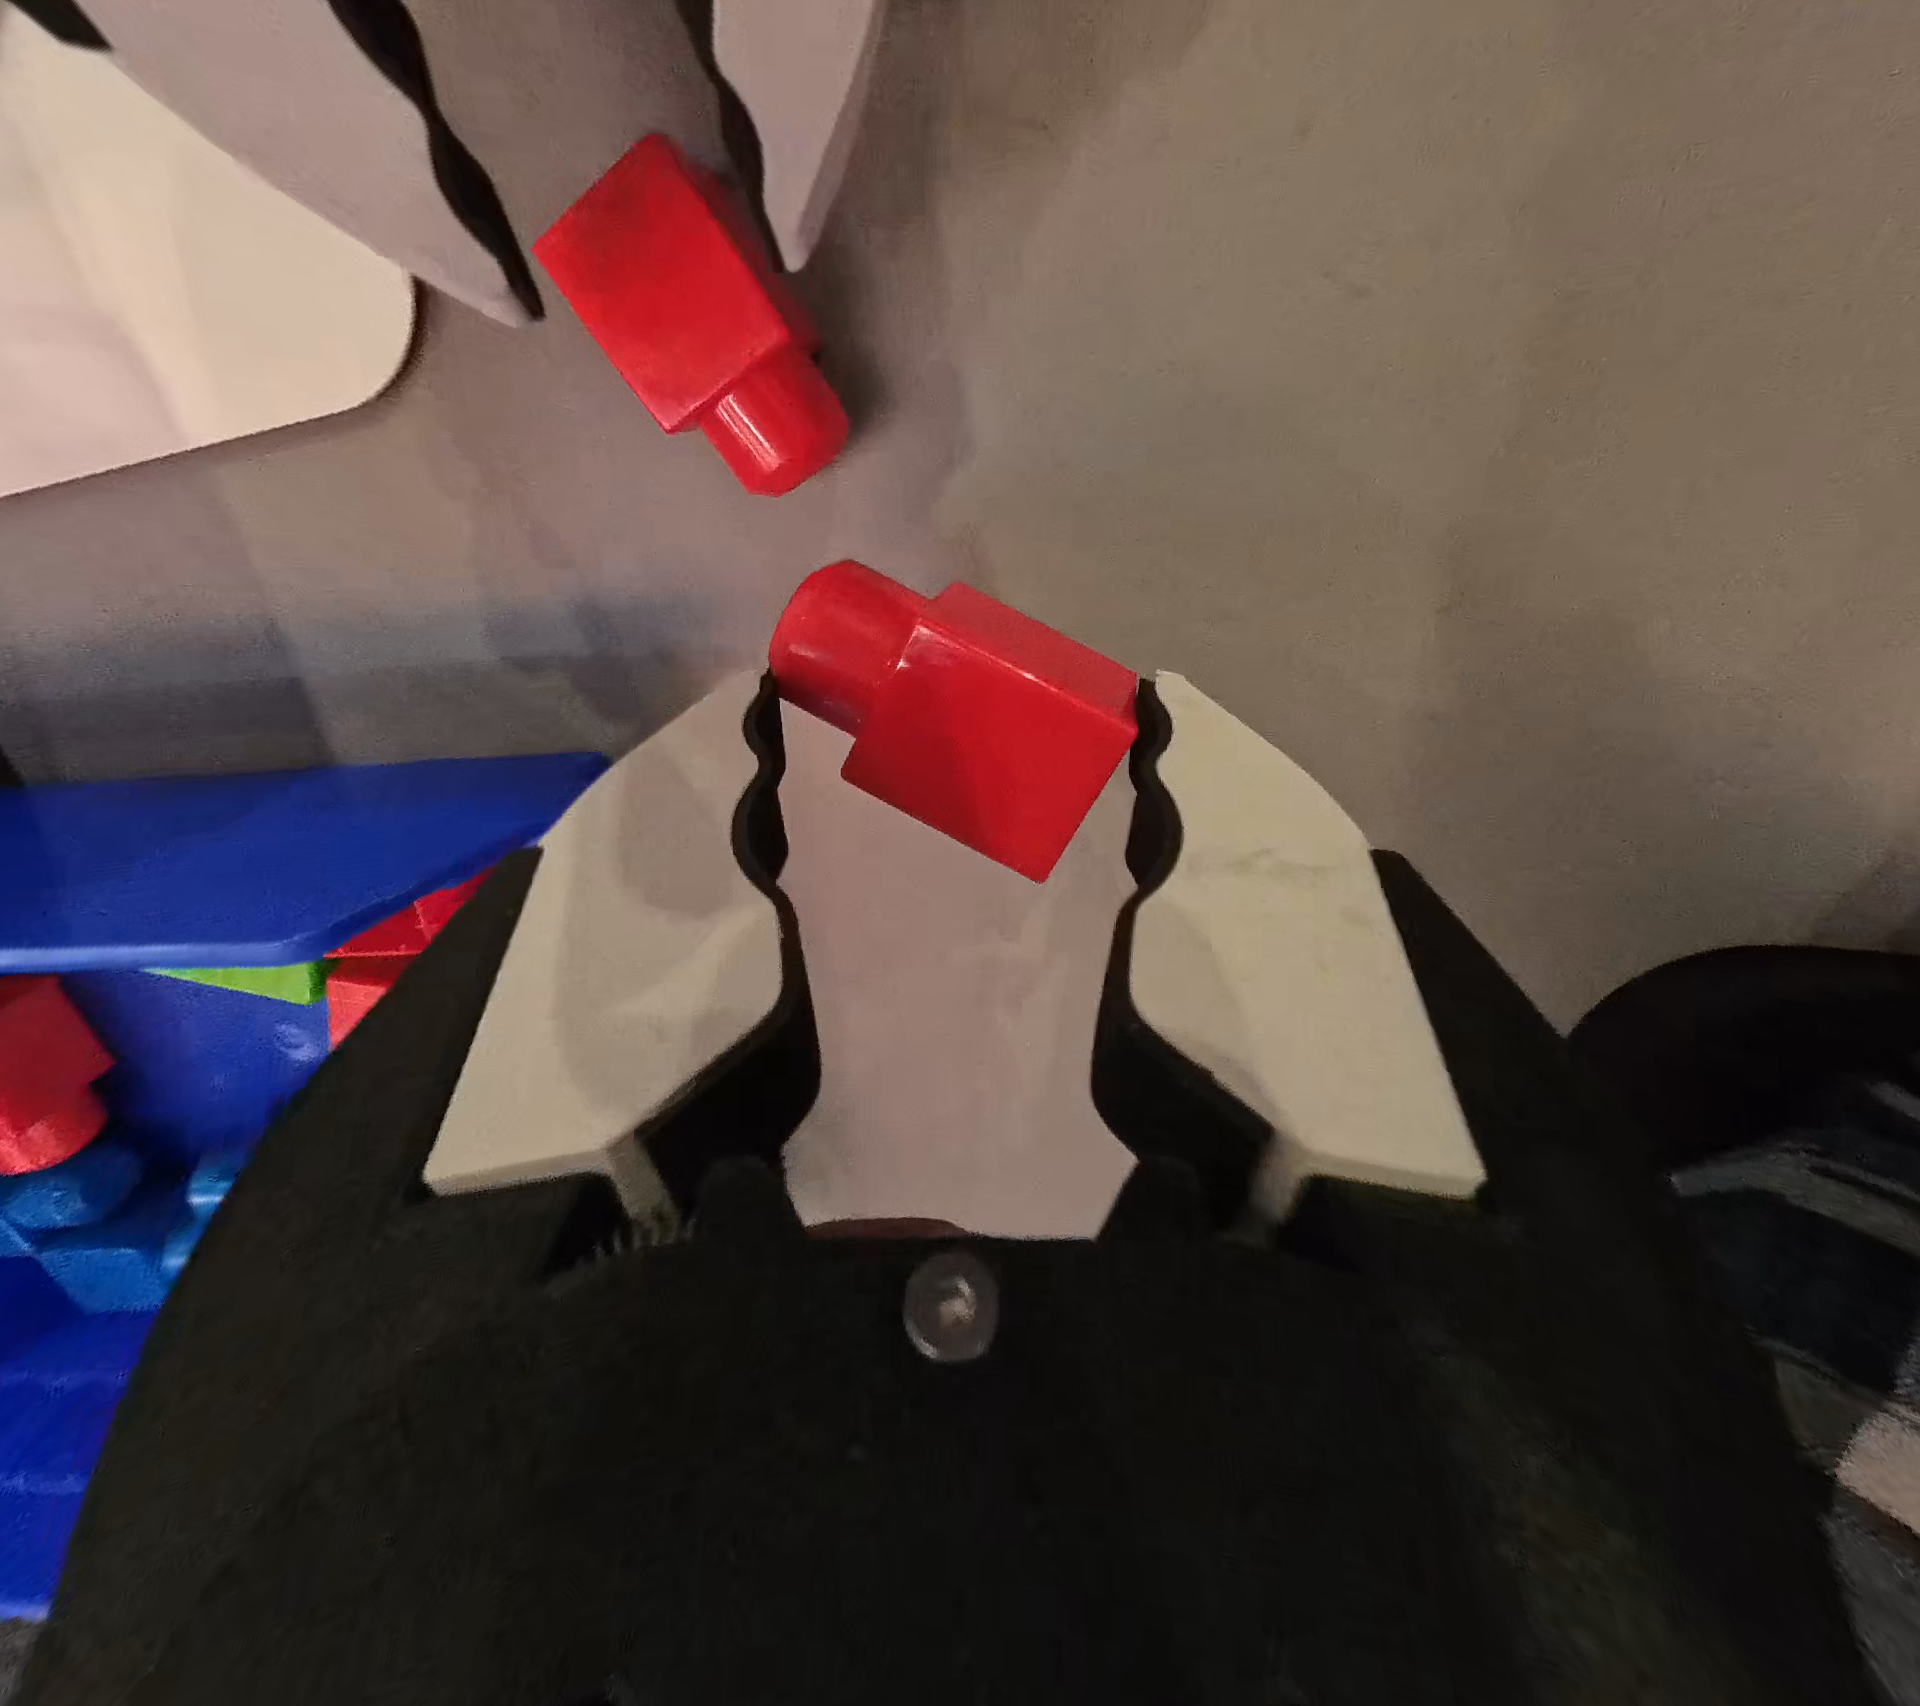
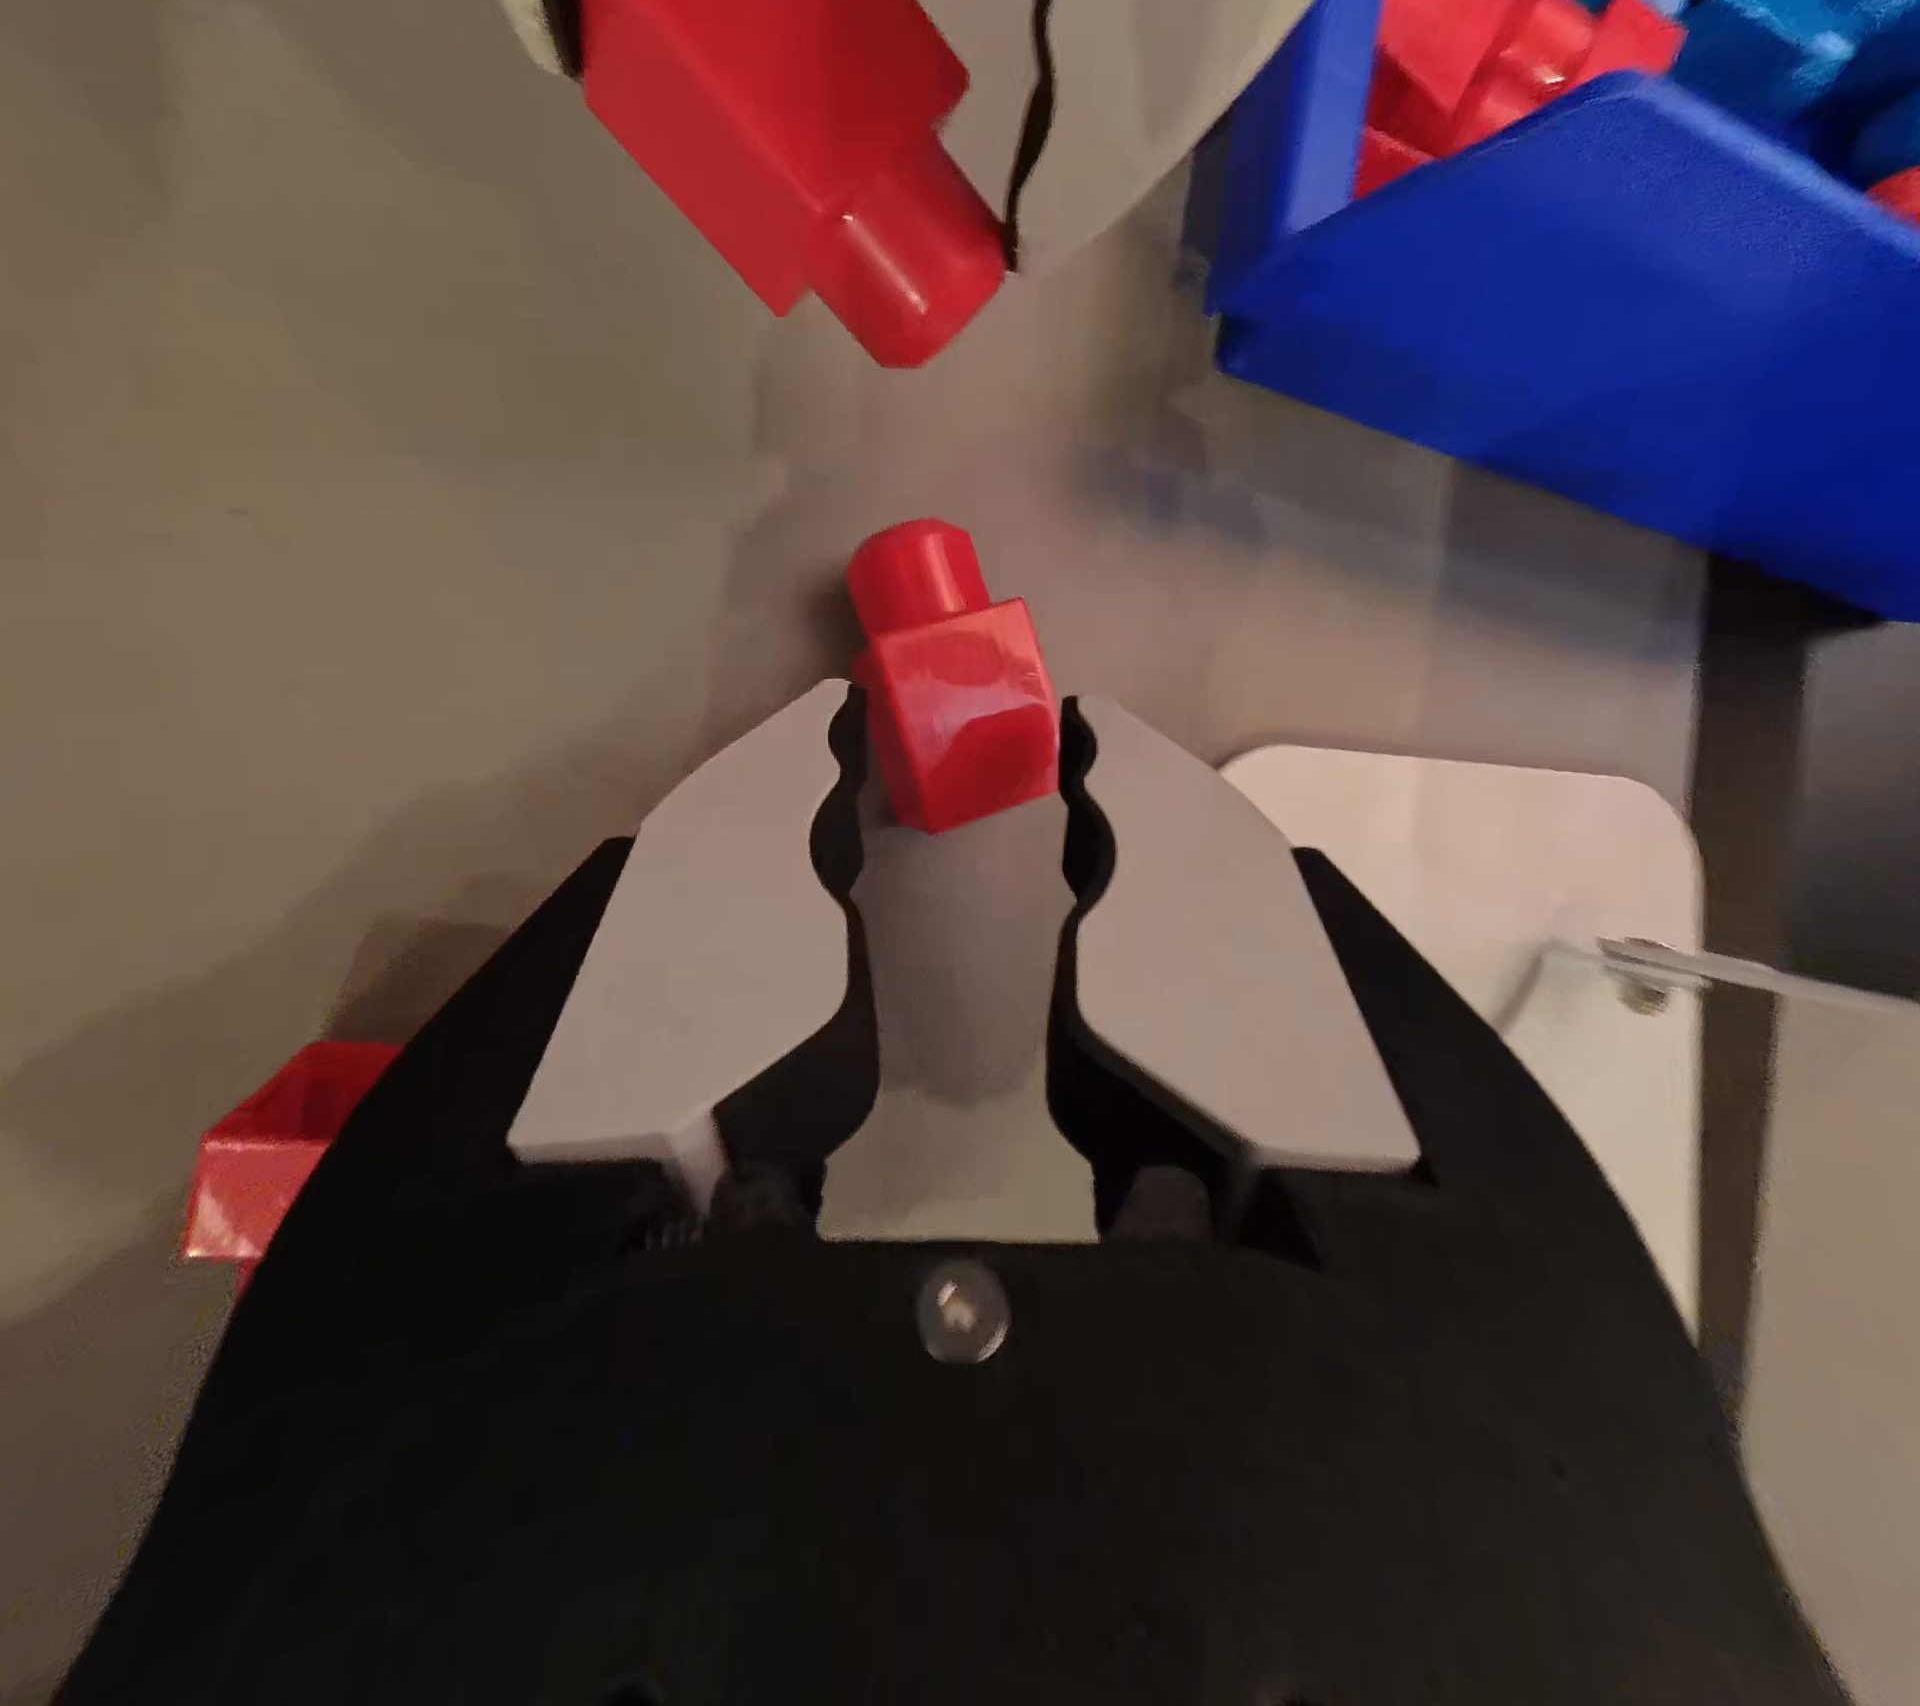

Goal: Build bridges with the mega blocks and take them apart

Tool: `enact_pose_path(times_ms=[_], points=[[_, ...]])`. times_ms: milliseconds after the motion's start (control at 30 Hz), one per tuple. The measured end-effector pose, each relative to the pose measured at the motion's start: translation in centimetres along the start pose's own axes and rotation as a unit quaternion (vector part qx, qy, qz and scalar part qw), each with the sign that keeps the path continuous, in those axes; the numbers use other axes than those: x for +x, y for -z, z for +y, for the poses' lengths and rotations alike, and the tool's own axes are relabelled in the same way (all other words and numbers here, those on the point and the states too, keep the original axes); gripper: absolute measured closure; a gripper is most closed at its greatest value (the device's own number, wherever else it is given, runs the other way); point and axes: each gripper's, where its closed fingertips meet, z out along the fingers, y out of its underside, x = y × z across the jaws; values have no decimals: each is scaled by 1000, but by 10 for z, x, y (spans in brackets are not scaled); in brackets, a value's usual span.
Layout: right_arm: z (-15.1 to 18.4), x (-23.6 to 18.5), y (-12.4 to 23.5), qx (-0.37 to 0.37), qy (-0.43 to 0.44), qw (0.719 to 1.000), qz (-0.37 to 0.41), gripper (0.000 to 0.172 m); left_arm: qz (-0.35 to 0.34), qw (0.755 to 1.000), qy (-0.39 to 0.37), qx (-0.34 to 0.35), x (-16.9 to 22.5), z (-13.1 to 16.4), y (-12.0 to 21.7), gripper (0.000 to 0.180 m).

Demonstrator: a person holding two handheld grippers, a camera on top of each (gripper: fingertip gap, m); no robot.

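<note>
- The left gripper (image 1: 951, 690), black-bodied with pale fingers (image 1: 665, 825), is filling the left wrist view from 6 o'clock; its fingers are clamping a red plastic single-stud block (image 1: 966, 721) slantwise, the stud against one pad and the far corner against the other.
- The right gripper (image 2: 956, 711) is pinching a second red plastic single-stud block (image 2: 956, 711) at its fingertips, stud pointing to 12 o'clock.
- The two studs are facing each other, near but apart, above the grey table (image 1: 1455, 306).
- A blue plastic bin (image 2: 1558, 326) of red and blue blocks is sitting at 2 o'clock in the right wrist view.
- A loose red block (image 2: 260, 1147) is lying at 8 o'clock.
</note>
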Motion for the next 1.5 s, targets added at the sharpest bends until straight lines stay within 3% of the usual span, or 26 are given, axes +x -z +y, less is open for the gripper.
enact_pose_path(times_ms=[133,267,400,500,633,733,800,933,1100,1200,1400,1500], points=[[-3,-3,-7,22,-32,999,-23,144,12,1000,6,7,-3,0,-9,117],[7,-4,2,-12,-41,999,-30,147,4,1000,16,0,-7,3,-8,117],[-5,8,9,47,-86,995,-25,127,-1,999,34,-16,-10,9,-10,117],[4,13,1,43,-71,996,-16,105,1,999,35,-9,-10,7,-9,117],[19,-4,-10,10,-85,994,-70,106,5,999,36,-6,-10,6,-10,117],[25,-26,1,-21,-115,982,-145,104,9,999,39,-10,-9,7,-14,117],[13,-55,19,-4,-132,961,-243,100,13,999,39,-9,-8,6,-15,117],[-3,-63,37,43,-131,950,-282,103,15,999,41,-4,-8,1,-18,117],[9,-48,51,38,-134,959,-248,106,-1,999,39,12,-11,-9,-23,117],[10,-41,58,45,-134,962,-233,108,-19,1000,-18,11,-14,-12,-30,117],[13,-44,56,37,-129,962,-238,111,-8,999,-49,5,-15,-14,-43,117],[12,-46,51,30,-124,963,-235,108,-15,999,-38,7,-19,-14,-47,97]])
